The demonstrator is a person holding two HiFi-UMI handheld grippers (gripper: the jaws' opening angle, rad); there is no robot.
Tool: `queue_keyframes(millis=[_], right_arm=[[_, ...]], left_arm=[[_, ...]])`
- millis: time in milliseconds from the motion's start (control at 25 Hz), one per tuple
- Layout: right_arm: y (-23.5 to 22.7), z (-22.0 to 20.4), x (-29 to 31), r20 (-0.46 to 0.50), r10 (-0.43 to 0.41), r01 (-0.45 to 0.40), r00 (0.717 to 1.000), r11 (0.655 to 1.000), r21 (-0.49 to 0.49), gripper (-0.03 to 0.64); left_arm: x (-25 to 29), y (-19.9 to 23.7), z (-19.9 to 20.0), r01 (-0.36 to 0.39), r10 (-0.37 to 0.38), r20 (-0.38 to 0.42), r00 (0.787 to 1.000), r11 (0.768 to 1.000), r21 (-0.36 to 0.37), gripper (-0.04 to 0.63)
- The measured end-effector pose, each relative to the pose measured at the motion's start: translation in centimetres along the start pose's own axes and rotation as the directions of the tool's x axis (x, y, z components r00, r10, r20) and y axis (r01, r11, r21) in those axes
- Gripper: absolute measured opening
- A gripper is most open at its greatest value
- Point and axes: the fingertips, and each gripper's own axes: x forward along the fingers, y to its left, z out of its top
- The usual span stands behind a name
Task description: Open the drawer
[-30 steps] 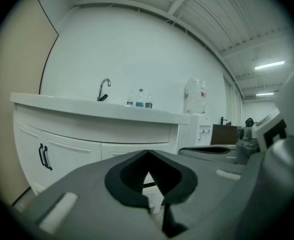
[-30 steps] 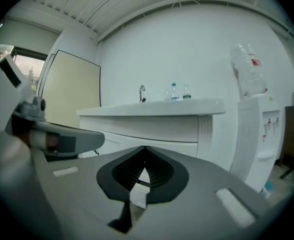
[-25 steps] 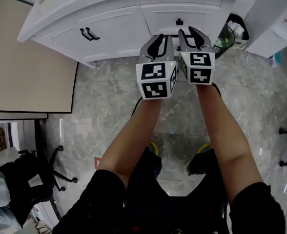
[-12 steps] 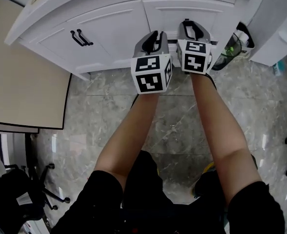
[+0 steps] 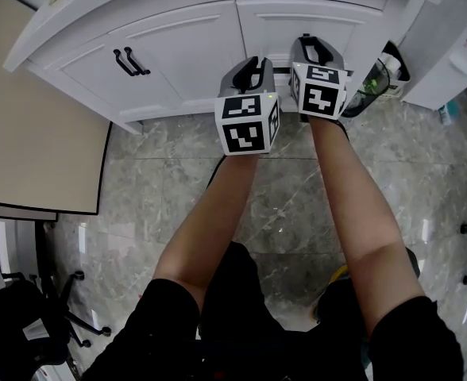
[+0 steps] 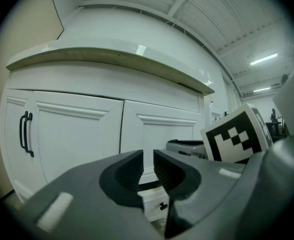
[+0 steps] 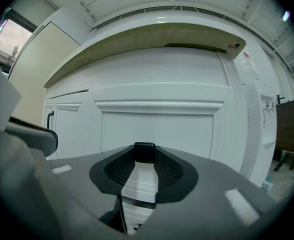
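Note:
A white cabinet (image 5: 186, 46) stands in front of me under a curved countertop. Its right-hand front panel (image 5: 329, 18) carries a small black knob (image 7: 145, 151), and the panel sits flush. My right gripper (image 5: 305, 44) is up against that panel, its jaws shut on the knob. In the head view the gripper hides the knob. My left gripper (image 5: 252, 62) hangs just left of it, a little short of the cabinet. Its jaws stand nearly together with nothing between them (image 6: 148, 166). The right gripper's marker cube (image 6: 237, 139) shows beside it.
Two black bar handles (image 5: 126, 62) sit on the doors further left. A bin with a bag (image 5: 380, 70) stands at the cabinet's right corner, beside a white unit (image 5: 456, 46). A beige tabletop (image 5: 35, 133) is at the left, a dark office chair (image 5: 27, 332) below it.
Both grippers have moved forward to the cabinet. The black knob, bare one second ago, is now covered and held by the right gripper. Little has moved in the last half second.

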Motion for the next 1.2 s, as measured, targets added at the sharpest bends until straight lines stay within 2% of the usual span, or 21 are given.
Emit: queue_keyframes(millis=[320,520,1200], right_arm=[[0.2,-0.2,-2.1,-0.013,0.015,-0.014,1.0,1.0,0.005,0.139],[0.6,-0.5,-4.6,0.011,0.02,-0.02,1.0,0.999,0.027,0.138],[1.6,-1.7,-12.4,0.024,0.034,-0.035,0.999,0.999,0.041,0.138]], left_arm=[[-0.5,-1.1,-0.1,0.023,-0.023,-0.008,1.0,1.0,0.0,0.063],[-1.0,-1.9,0.0,0.039,-0.039,-0.004,0.999,0.999,0.003,0.063],[-5.8,-5.0,-1.5,0.069,-0.069,-0.009,0.998,0.998,-0.011,0.063]])
